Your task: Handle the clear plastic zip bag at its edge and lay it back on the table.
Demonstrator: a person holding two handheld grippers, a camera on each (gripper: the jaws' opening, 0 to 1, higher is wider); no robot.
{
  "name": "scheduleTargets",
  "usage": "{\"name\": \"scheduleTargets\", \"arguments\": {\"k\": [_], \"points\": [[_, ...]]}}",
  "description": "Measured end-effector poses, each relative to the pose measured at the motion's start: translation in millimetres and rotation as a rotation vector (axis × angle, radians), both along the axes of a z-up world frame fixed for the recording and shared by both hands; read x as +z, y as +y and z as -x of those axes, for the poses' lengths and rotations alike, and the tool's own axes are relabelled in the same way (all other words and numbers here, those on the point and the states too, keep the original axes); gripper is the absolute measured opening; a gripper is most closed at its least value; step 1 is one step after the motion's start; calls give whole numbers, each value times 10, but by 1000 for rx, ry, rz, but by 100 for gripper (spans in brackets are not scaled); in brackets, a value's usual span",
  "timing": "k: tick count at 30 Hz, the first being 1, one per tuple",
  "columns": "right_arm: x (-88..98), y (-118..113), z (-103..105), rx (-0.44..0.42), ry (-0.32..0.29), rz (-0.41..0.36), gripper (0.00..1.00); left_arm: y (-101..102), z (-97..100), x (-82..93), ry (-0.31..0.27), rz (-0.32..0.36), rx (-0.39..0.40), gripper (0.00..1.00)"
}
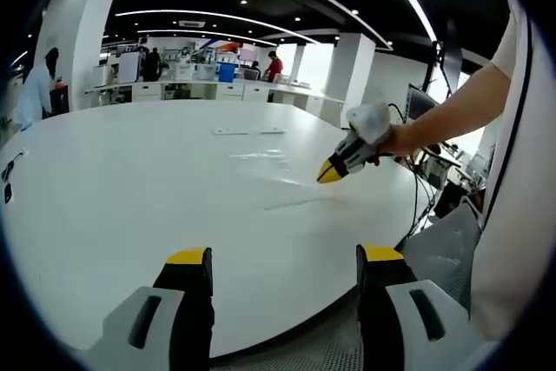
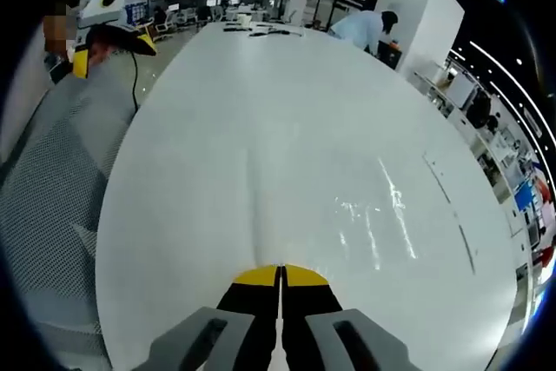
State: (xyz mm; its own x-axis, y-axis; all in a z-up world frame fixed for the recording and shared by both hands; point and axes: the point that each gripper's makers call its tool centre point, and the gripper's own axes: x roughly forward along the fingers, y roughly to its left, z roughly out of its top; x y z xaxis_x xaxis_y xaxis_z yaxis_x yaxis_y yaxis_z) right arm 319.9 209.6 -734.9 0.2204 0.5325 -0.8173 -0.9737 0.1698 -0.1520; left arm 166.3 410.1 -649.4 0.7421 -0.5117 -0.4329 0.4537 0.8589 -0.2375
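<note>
While the left claw (image 1: 284,258) hangs wide and empty over the near table (image 1: 113,206) rim, the right claw (image 2: 280,274) is pinched tight, jaws together on the near edge of the clear zip bag (image 2: 347,215). Bag looks mostly flat on the white table, crease running away from the pinch. From the left gripper view the right claw (image 1: 330,171) sits low at the bag's (image 1: 261,167) edge, mid-table. Step: probably laying down. Next: lower the edge flat, release. Person (image 1: 35,89) far behind.
</note>
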Motion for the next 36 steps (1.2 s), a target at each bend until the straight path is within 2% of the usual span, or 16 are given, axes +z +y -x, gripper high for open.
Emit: {"name": "scheduleTargets", "arguments": {"k": [12,18,22,27,30,36], "points": [[316,46,158,83,-25,7,0,-27,35,-61,23,-4,-44,65],[460,55,263,118,-29,13,0,-79,53,-19,29,-2,-66,65],[564,62,322,136,-29,10,0,-104,52,59,26,-9,-77,64],[711,77,404,165,-32,7,0,-110,-25,218,-9,-22,-98,64],[801,77,427,171,-34,1,0,-85,-64,254,-23,-24,-110,63],[951,54,491,192,-47,-1,0,-196,-184,403,-59,-43,-156,61]]}}
